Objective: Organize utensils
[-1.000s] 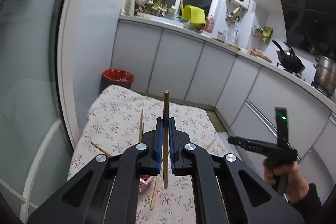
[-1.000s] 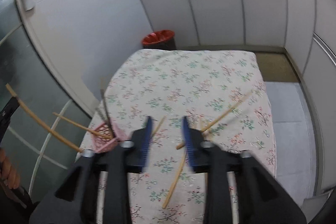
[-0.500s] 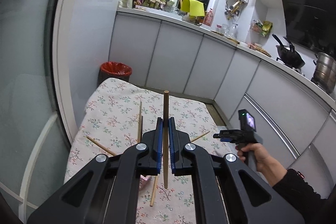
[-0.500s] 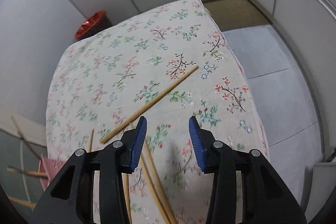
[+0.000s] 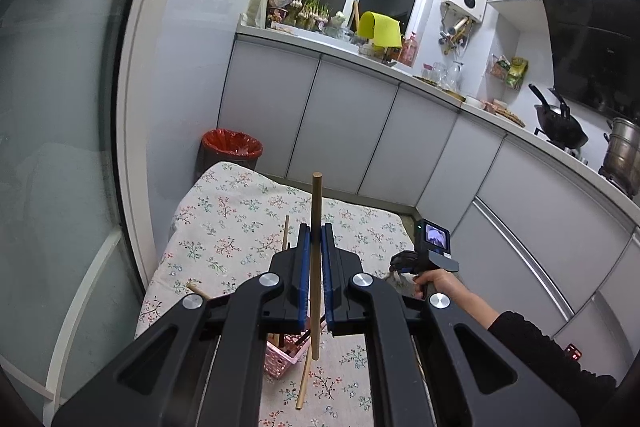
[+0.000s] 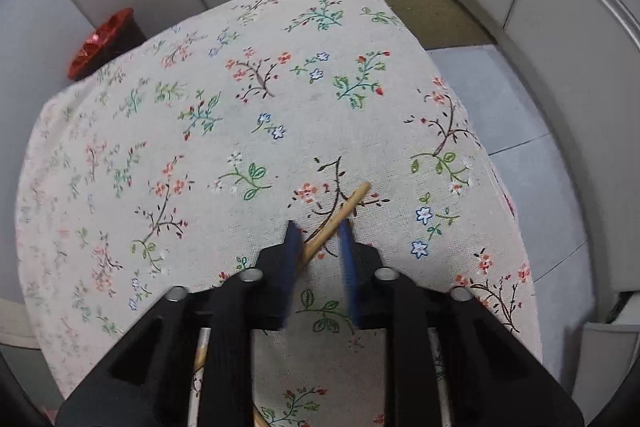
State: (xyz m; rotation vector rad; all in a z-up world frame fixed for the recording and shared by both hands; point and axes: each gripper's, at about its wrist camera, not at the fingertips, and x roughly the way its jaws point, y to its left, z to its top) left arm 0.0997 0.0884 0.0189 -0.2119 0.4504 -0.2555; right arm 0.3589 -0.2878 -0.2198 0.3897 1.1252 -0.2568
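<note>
My left gripper [image 5: 315,239] is shut on a wooden chopstick [image 5: 316,211] and holds it upright above a pink basket [image 5: 285,355] that has chopsticks in it. My right gripper [image 6: 320,233] is open, low over the floral tablecloth [image 6: 248,99], with its fingers on either side of a light wooden chopstick [image 6: 340,213] that lies on the cloth. The right gripper also shows in the left wrist view [image 5: 400,263], held in a hand. Another chopstick [image 5: 304,383] lies next to the basket.
A red bin [image 5: 232,147] stands beyond the table's far left corner, also in the right wrist view [image 6: 100,43]. White cabinets [image 5: 360,131] run along the back and right. A glass door [image 5: 52,147] is on the left. More chopsticks [image 6: 202,351] lie under my right gripper.
My right gripper has dropped close to the cloth and moved over the chopstick, with its fingers narrower than before. My left gripper holds its chopstick still.
</note>
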